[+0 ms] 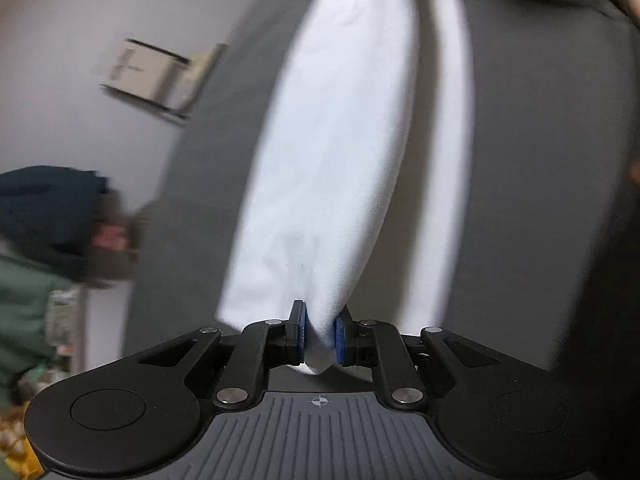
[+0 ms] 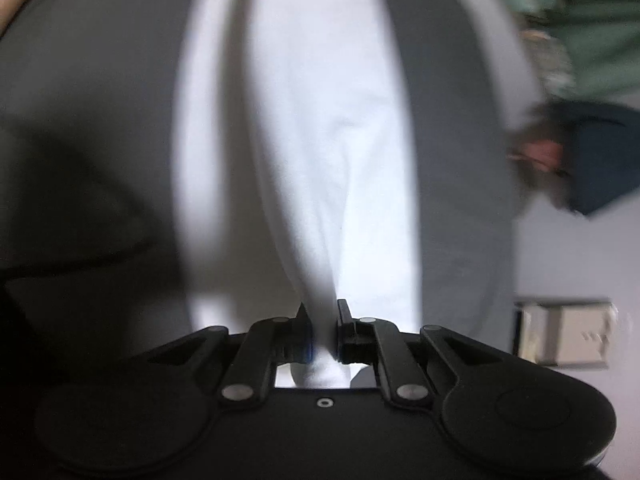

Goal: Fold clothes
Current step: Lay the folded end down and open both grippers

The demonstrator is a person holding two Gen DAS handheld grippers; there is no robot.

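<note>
Grey padded surface [image 1: 520, 160] carried the white cotton garment [image 1: 332, 140], stretched between both tongs. Left gripper [image 1: 320, 334] and right gripper [image 2: 324, 334] each pinched an edge; thin bite, cloth risked slipping under tension

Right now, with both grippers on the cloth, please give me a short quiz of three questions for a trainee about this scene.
1. True or false: the left gripper is shut on the white garment.
2. What colour is the surface under the garment: A green, B grey, C yellow?
3. Fill in: in the right wrist view, the right gripper pinches the garment between its two ____.

Key: 1 true; 2 B; 3 fingers.
</note>
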